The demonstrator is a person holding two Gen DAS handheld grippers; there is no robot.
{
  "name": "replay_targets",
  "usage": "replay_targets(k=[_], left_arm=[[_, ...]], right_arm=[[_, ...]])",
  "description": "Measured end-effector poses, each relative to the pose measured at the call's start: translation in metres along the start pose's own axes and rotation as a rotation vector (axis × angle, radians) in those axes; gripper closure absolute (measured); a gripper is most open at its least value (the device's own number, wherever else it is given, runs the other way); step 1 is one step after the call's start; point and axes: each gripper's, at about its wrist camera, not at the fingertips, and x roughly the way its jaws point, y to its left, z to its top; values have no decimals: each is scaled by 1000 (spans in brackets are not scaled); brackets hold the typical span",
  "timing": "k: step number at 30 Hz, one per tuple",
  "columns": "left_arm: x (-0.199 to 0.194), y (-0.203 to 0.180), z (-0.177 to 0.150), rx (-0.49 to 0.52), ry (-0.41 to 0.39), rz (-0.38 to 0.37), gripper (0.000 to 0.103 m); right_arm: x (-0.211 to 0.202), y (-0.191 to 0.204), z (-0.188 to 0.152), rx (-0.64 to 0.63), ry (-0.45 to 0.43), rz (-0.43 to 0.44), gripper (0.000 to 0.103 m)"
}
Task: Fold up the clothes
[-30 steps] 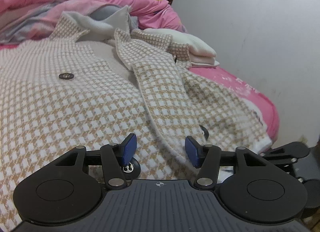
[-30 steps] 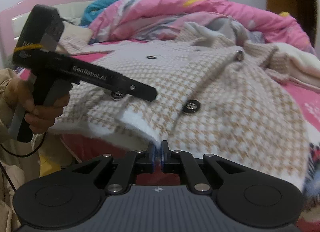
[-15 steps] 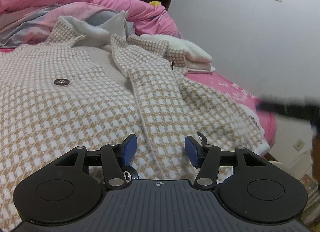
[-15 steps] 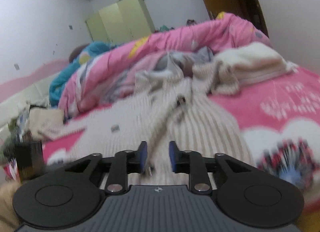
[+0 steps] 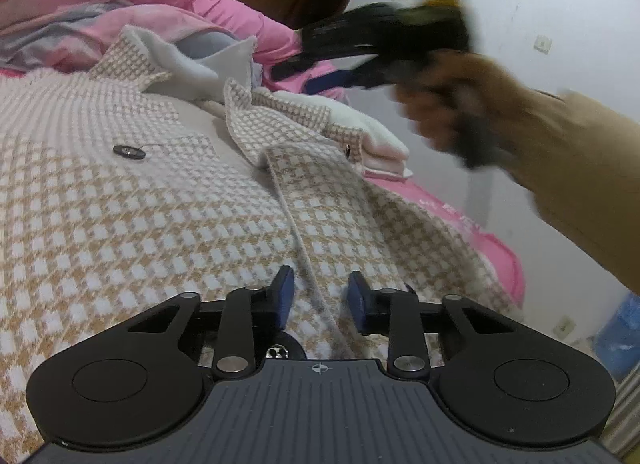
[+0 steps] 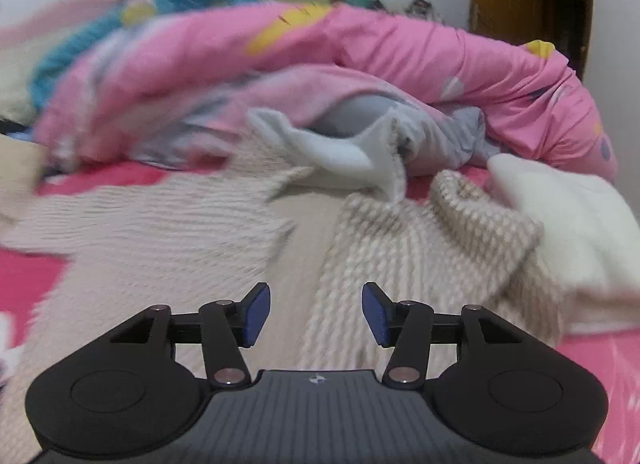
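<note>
Both changed: right gripper [image 6: 316, 314] released the coat [image 5: 160, 224], jaws widening and empty; left gripper [image 5: 318, 300] narrows around its front edge [image 5: 308, 264].

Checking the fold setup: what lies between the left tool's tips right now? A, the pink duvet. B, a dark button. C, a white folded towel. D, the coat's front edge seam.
D: in the left wrist view the checked coat's pale front edge seam runs up between the closing tips of the left tool; the dark button lies far off.
</note>
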Motion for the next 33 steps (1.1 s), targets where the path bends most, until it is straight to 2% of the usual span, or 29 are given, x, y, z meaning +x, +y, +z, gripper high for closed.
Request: replay_targets(k=[2,6,10,12,14,15,16,18,23,27,30,33], left_arm=[[-1,6,0,-28,-2,-19,83],[0,16,0,-68,-4,-53,86],[1,21,0,-79,-10,-80,88],[2,24,0,-90,-12,-92,90],[3,26,1,-99,-10,-103,90],[3,26,2,-96,-10,-106,90],[3,26,2,-90,-10,-108,90],[2,25,2,-77,-12,-111,90],[1,24,0,-61,-15,-118,91],[4,25,2,-62,-17,-119,91],[5,26,1,-63,-19,-122,91],[5,28,1,-67,-20,-128,91]], right_arm=[[34,-3,19,3,26,-59,50],[81,-21,48,29,1,-169,46],[121,-40,69,72,-30,-194,46],[141,-41,75,46,-41,-209,47],[155,-41,75,29,-47,-219,58],[161,-43,75,45,-39,-204,86],[164,-44,74,69,-28,-181,95],[158,-39,69,77,-51,-129,95],[126,-4,58,-107,-65,89,95],[133,29,53,-314,28,153,95],[149,53,47,-455,94,128,95],[164,74,36,-593,106,35,93]])
